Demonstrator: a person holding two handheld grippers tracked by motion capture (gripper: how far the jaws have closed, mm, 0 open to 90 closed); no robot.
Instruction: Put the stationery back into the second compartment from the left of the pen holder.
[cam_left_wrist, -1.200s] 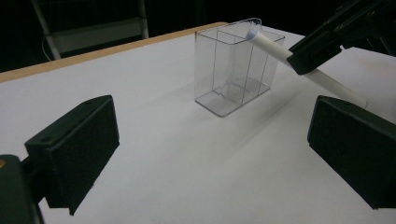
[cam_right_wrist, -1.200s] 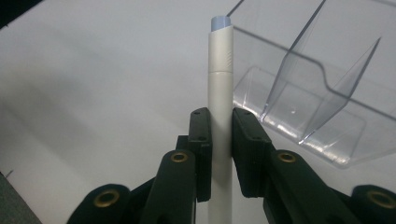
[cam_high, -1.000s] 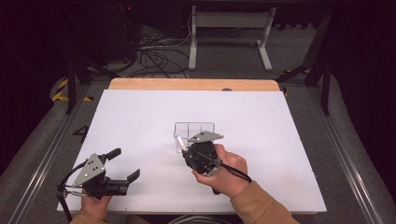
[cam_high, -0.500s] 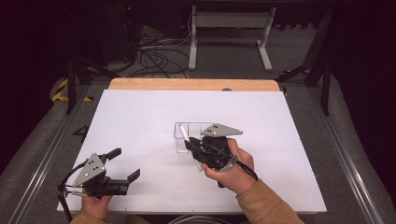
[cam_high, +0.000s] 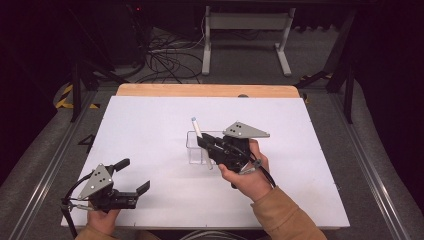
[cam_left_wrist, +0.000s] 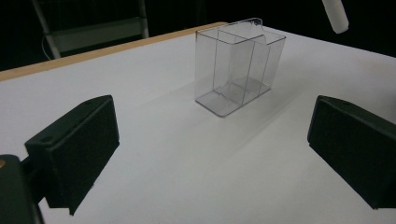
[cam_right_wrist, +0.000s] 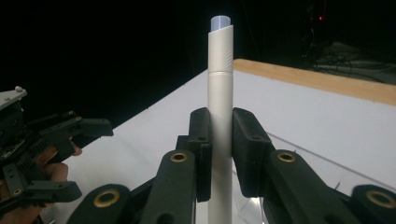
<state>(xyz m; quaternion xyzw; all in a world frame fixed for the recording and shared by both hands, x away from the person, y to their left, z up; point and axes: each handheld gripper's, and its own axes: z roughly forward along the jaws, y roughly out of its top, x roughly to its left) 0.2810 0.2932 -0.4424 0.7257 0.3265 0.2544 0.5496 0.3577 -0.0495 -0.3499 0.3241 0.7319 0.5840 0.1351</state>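
Right, high view first: our right tongs (cam_high: 206, 148) are clamped on a white pen (cam_high: 201, 141), held tilted over the clear box (cam_high: 196, 148) mid-table (cam_high: 150, 115). The pen's lower end sits at the box's near edge; we can't tell whether the tip is inside a compartment or just in front. Our left tongs (cam_high: 134, 175) rest near the table's front left corner, jaws wide apart, holding nothing, well apart from the box.

Left gripper view: both black jaws spread, bare table between them. Box stands upright ahead, thin clear walls, dividers splitting it into compartments, all look empty. One end of the pen (cam_left_wrist: 335, 15) hangs above and to the box's right at the top edge.

Right gripper view: pads pressed flat on the pen (cam_right_wrist: 220, 93) from both sides, grip low to mid barrel, capped end with a bluish tip pointing away. Pen sits straight along the jaw axis, no visible skew. Left tongs (cam_right_wrist: 70, 158) show at lower left.

Handling, our read: pen is light, stiff, smooth plastic, so it can slip or pivot in the pads if knocked on a wall. Holding mid-barrel is fine; enough length should stay clear below the pads to enter a slot. Box looks light and tippy, likely to slide on the smooth table if the pen catches the rim. We'd brace it with the left tongs by an end wall if it moves.
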